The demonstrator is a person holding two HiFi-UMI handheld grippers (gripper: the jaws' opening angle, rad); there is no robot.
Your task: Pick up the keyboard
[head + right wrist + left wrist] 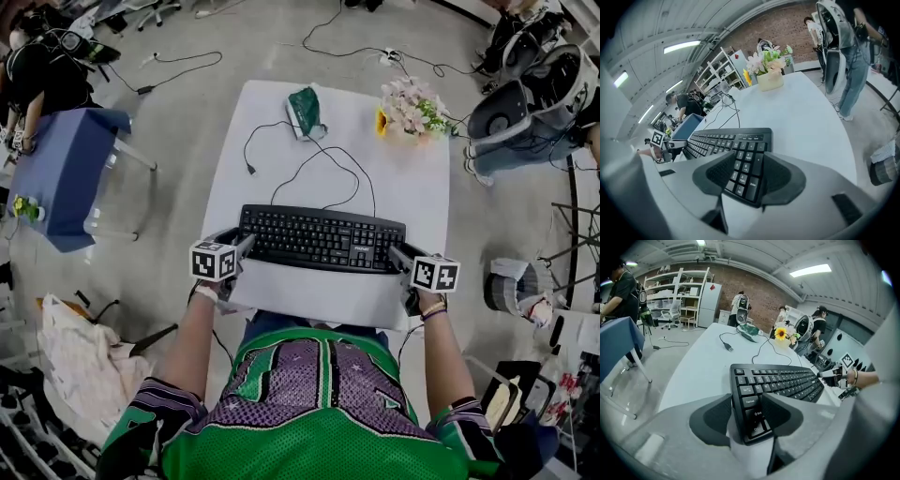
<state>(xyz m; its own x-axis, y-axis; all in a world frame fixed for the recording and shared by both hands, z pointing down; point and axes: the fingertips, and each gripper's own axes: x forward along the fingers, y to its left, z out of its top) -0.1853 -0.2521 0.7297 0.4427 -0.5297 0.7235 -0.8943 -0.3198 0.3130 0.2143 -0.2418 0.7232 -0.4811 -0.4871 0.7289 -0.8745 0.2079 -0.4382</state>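
A black keyboard (319, 239) lies across the near part of the white table (412, 187), its cable (330, 161) trailing toward the far side. My left gripper (241, 247) is at its left end. In the left gripper view the keyboard's (783, 380) Shift and Ctrl corner sits between the jaws of the left gripper (746, 414), open, with a thin gap at the left pad (715, 418). My right gripper (399, 255) is at the number-pad end. In the right gripper view both pads of the right gripper (750, 176) lie against the keyboard (723, 140).
A vase of flowers (412, 108) and a green crumpled object (306, 111) stand at the table's far edge. A blue-covered table (66, 169) is to the left, with machines and people around the room. Cables run over the floor beyond the table.
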